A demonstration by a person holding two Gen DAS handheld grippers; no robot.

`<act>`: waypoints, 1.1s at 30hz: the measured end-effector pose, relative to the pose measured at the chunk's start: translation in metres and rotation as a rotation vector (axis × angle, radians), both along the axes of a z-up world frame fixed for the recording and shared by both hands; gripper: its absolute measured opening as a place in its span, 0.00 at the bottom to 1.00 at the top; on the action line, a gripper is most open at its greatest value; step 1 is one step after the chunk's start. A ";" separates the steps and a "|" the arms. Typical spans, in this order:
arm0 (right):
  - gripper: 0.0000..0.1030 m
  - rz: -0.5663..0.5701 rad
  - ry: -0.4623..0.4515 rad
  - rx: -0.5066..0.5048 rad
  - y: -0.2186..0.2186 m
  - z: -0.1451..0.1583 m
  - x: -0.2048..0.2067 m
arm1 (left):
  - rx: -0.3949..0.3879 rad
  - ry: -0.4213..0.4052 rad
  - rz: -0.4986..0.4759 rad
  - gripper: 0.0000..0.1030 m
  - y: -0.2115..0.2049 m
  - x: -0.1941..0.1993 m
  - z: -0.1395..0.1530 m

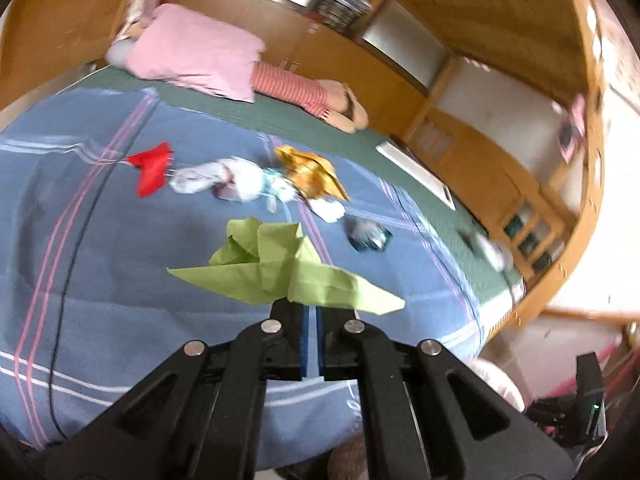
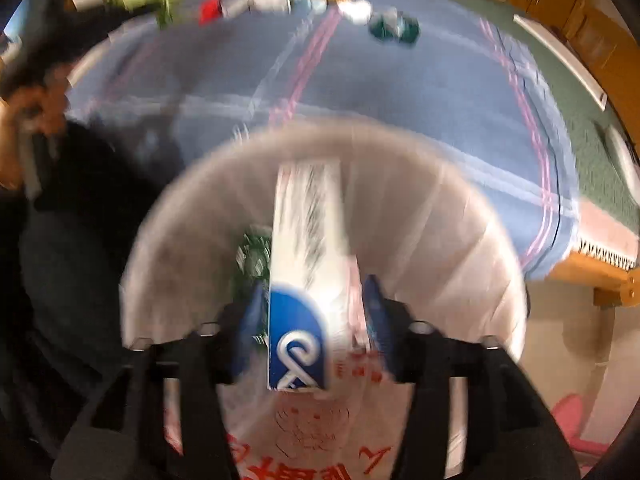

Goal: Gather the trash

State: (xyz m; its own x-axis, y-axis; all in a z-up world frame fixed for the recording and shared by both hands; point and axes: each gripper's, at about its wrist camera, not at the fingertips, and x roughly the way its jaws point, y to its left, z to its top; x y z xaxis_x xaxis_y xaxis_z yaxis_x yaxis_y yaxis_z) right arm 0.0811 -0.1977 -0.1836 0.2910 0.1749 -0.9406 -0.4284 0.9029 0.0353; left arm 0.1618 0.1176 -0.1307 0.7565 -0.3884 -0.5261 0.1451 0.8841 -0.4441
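Observation:
My left gripper (image 1: pixel 312 309) is shut on a crumpled green paper (image 1: pixel 280 264), held above the blue blanket (image 1: pixel 120 240). More trash lies further back on the blanket: a red paper (image 1: pixel 152 168), white crumpled paper (image 1: pixel 228 180), an orange wrapper (image 1: pixel 312 172) and a teal wrapper (image 1: pixel 368 236). My right gripper (image 2: pixel 314 296) points down into a bin (image 2: pixel 440 168) lined with a white bag. A white and blue carton (image 2: pixel 308 264) stands between its blue pads (image 2: pixel 252 320), which show gaps on both sides. A green scrap (image 2: pixel 252 256) lies inside the bin.
A pink pillow (image 1: pixel 192 52) and a striped plush toy (image 1: pixel 304 92) lie at the head of the bed. Wooden cupboards (image 1: pixel 360 64) run behind it. The bin stands on the floor at the bed's edge. A person's hand (image 2: pixel 24 120) shows at the left of the right wrist view.

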 end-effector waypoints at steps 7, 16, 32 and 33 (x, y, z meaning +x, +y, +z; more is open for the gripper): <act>0.71 -0.370 -0.136 0.249 -0.053 0.041 0.034 | 0.033 -0.004 -0.271 0.04 -0.077 -0.023 -0.005; 0.71 -0.621 -0.206 0.358 -0.101 0.054 0.038 | 0.373 -0.065 -0.814 0.04 -0.227 -0.104 -0.033; 0.71 -0.570 -0.143 0.386 -0.065 0.038 0.067 | 0.353 -0.056 -0.202 0.92 -0.096 -0.031 0.009; 0.71 -0.555 -0.148 0.383 -0.056 0.042 0.074 | 0.354 -0.034 -0.107 0.92 -0.074 -0.019 0.011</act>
